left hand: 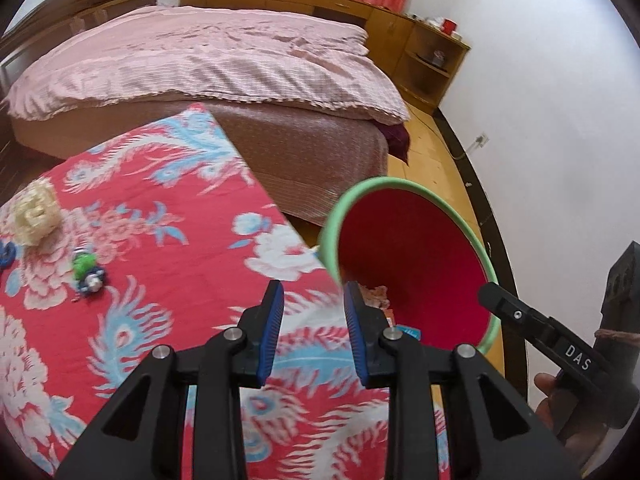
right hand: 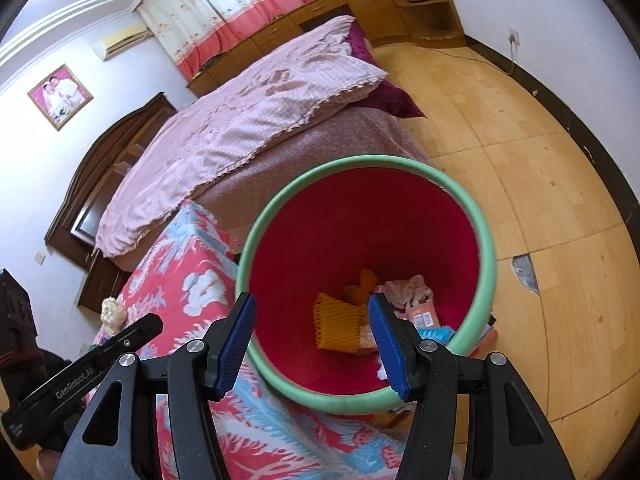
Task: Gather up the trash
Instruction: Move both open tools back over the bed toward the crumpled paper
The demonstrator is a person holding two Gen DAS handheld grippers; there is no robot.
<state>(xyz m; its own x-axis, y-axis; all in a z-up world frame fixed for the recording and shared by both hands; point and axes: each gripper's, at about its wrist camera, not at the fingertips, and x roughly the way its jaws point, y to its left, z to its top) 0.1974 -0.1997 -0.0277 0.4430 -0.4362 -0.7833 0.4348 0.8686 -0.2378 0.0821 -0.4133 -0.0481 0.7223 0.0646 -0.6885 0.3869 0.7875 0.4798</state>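
Note:
A red bin with a green rim (right hand: 486, 248) stands on the floor beside the red flowered cloth (left hand: 168, 264); it also shows in the left wrist view (left hand: 416, 248). Inside lie a yellow foam net (right hand: 336, 326), orange peel (right hand: 362, 282), crumpled paper (right hand: 408, 290) and wrappers. My right gripper (right hand: 312, 314) is open and empty above the bin's mouth. My left gripper (left hand: 314, 302) is open and empty over the cloth's edge. On the cloth lie a cream crumpled wad (left hand: 36, 214), a green and blue piece (left hand: 86, 270) and a blue scrap (left hand: 6, 254).
A bed with a pink cover (left hand: 208, 56) stands behind the cloth. Wooden cabinets (left hand: 432, 60) line the far wall. The wooden floor (right hand: 540, 160) has a chipped spot (right hand: 524, 274) right of the bin. A cable runs to a wall socket (left hand: 482, 140).

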